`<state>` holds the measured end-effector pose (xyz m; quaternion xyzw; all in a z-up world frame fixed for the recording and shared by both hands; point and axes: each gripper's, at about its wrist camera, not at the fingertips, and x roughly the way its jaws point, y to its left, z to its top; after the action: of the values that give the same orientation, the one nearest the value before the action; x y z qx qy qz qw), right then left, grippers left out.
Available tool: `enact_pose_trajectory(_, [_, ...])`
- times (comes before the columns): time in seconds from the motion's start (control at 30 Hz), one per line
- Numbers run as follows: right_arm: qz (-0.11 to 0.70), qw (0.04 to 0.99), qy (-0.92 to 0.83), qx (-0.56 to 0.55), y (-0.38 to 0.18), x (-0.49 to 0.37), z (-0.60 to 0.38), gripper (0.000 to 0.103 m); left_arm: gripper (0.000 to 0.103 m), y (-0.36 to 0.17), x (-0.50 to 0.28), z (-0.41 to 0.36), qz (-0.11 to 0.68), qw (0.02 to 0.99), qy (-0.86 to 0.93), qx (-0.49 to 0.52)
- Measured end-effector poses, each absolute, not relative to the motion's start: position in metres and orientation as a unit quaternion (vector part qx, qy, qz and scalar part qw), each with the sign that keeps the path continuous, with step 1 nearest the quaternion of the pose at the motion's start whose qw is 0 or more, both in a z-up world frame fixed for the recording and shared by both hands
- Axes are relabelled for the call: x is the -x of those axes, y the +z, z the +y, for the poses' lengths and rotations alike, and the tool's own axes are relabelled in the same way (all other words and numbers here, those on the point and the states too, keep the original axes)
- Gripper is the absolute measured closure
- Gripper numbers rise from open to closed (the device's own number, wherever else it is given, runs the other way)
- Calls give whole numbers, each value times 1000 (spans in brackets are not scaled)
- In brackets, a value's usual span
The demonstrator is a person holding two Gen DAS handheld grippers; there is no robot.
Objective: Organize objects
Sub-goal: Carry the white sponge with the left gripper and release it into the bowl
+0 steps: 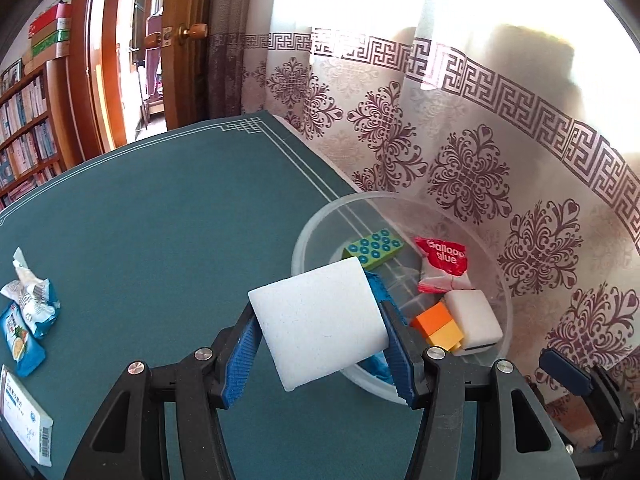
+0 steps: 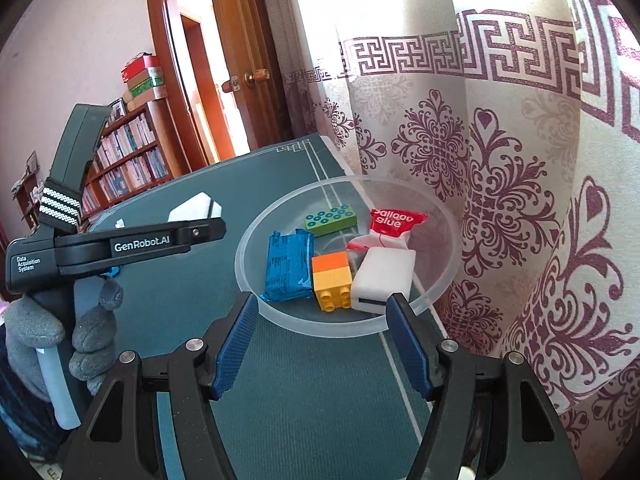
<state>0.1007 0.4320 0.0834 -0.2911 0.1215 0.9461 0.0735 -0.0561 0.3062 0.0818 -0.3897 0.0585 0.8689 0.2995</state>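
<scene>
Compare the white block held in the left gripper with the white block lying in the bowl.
The white block in the left gripper is held off the table, tilted, clamped between the blue pads; the white block in the bowl lies flat beside the orange and yellow brick. The held one shows plain faces only; the bowl one has a dark slot along its near edge. Both are white, matte and rectangular.
</scene>
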Motion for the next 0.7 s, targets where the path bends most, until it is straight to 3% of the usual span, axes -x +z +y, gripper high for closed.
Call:
enact_pose_trajectory(0.27, [144,71,944,290,87,-104,441,35,42,82,61,356,79,334,855,389])
enact_pose_trajectory(0.37, [144,68,943,291,87,-103,440,35,29,84,63,368,76,343,854,384])
enact_pose_trajectory(0.43, [144,66,943,293,86,-103,439,35,9,85,64,370,71,345,855,381])
enact_pose_trajectory(0.7, [147,65,941,296,84,-102,440,35,8,81,76,343,50,304,871,382])
